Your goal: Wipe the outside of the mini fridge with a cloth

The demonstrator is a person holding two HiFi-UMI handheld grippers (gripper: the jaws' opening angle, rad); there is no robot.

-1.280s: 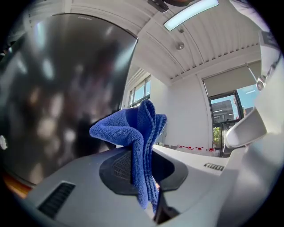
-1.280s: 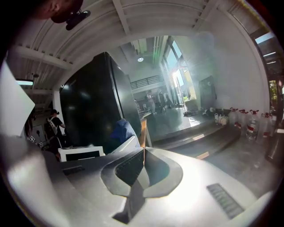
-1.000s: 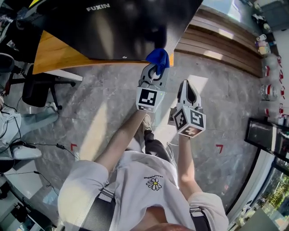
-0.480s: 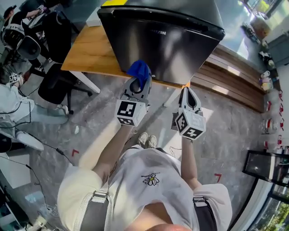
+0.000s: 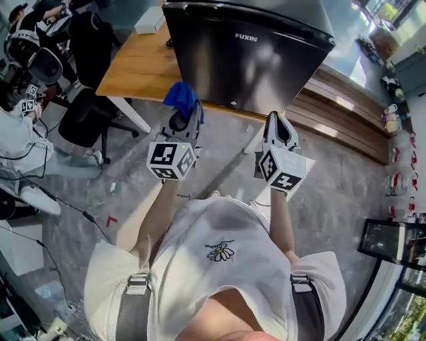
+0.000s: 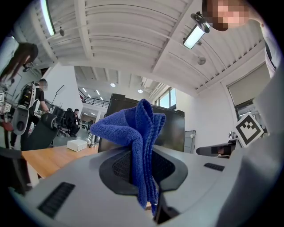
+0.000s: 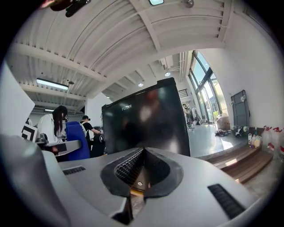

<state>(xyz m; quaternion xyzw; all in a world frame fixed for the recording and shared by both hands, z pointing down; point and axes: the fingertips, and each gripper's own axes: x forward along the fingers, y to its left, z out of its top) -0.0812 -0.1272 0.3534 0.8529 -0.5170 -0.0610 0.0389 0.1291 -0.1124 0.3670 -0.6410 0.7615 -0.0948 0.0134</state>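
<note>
A black mini fridge marked FUXIN stands on a wooden table; it also fills the middle of the right gripper view and shows behind the cloth in the left gripper view. My left gripper is shut on a folded blue cloth, which sticks up from the jaws, a little short of the fridge's lower left front. My right gripper is shut with nothing in it, just below the fridge's front.
A black office chair stands left of the table. People sit at the far left. A small white box lies on the table by the fridge. Wooden steps run to the right. Grey stone floor lies below.
The head view has swung up, so the fridge front now shows in full. My left gripper with the cloth has shifted left and away from the fridge's lower edge. The right gripper keeps its pose.
</note>
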